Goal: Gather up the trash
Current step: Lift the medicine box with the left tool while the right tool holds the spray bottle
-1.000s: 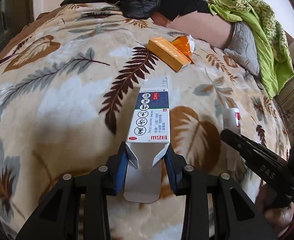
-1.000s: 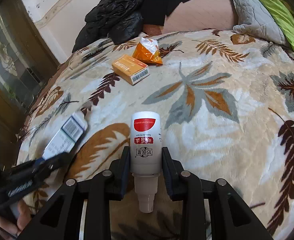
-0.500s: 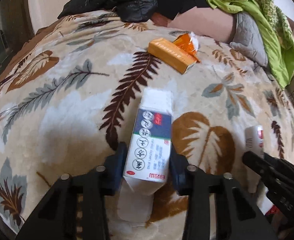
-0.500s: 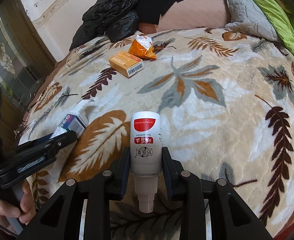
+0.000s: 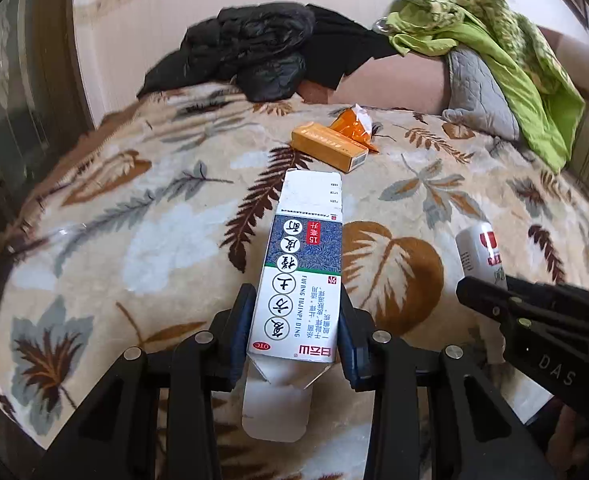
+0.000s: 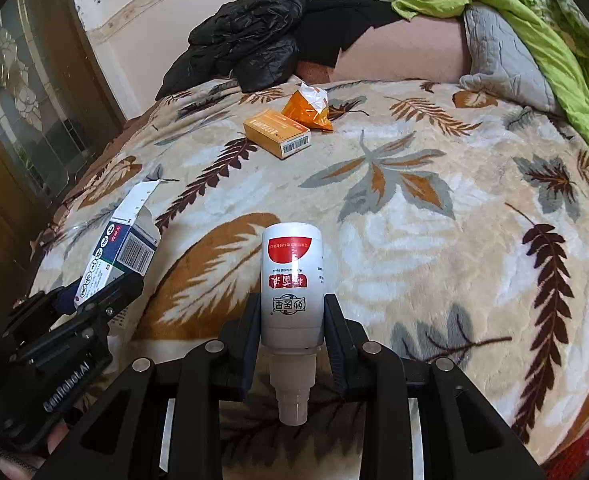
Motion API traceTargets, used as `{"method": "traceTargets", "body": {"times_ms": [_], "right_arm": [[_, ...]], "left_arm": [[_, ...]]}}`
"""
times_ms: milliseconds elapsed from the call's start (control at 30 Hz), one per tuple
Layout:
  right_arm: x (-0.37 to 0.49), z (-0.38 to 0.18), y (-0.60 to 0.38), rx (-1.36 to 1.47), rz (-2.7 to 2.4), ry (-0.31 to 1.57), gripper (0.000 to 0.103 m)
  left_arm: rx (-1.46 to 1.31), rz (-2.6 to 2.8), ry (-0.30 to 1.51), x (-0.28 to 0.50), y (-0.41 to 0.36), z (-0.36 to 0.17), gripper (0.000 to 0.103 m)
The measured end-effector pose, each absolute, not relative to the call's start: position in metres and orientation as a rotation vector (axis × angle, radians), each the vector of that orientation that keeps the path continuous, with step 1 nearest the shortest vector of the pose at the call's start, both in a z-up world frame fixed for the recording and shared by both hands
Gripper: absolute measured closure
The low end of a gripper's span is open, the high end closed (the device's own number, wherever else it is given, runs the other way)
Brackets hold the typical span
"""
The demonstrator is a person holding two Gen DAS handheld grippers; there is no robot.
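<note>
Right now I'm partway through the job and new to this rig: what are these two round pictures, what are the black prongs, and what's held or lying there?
No robot arm here: a person carries a hand-held claw in each hand, each with a fisheye camera looking along its prongs. In the left view, the left claw grips a white and blue medicine carton, its flaps open. In the right view, the right claw grips a white spray bottle. Below is a leaf-patterned blanket. Still lying on it: an orange box and, beside it, an orange wrapper.
</note>
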State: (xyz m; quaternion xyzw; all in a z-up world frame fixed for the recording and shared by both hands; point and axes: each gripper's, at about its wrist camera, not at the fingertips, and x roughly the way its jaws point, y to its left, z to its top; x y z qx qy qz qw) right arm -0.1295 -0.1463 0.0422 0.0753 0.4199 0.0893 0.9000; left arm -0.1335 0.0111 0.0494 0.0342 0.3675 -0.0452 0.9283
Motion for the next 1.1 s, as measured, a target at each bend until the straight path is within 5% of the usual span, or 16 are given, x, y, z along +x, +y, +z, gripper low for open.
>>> {"method": "traceTargets", "body": {"times_ms": [1100], "right_arm": [[-0.138, 0.052, -0.156, 0.090, 0.134, 0.810, 0.070]], "left_arm": [[0.105, -0.080, 0.720, -0.129, 0.008, 0.044, 0.066]]}}
